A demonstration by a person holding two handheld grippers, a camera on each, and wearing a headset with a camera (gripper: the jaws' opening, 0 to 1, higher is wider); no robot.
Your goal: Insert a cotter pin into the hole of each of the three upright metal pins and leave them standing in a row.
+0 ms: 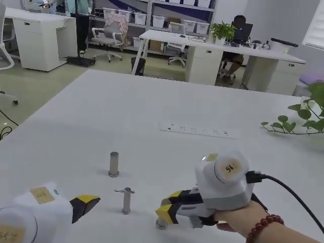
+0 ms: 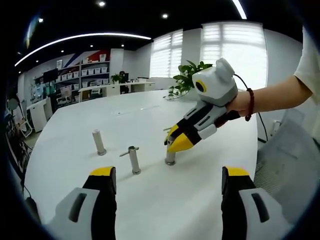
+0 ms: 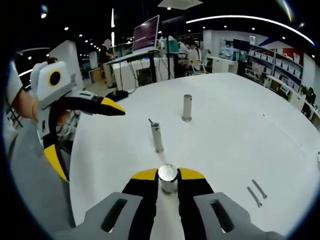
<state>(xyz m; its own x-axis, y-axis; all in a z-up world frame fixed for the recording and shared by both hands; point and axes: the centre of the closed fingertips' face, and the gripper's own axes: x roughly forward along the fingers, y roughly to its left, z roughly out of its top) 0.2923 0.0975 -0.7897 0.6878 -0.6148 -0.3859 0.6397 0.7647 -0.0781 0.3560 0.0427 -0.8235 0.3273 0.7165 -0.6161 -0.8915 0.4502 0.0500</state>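
Three pins stand upright in a row on the tabletop (image 1: 152,106).

Head view: right claw (image 1: 163,216) clenched on near pin (image 1: 161,224). Middle pin (image 1: 126,202) has a cotter (image 1: 121,191) through its top, far pin (image 1: 114,164) beyond it.

Left gripper view: left claw (image 2: 169,174) released, jaws wide, short of the row.

Right gripper view: near pin between the closed jaws. Two loose cotters (image 3: 255,192) lie on the tabletop to the right.

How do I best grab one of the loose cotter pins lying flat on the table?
Probably from straight above, jaws closing across the middle of the nearer cotter pin: it lies flat and thin on the table, offering no side to grip.
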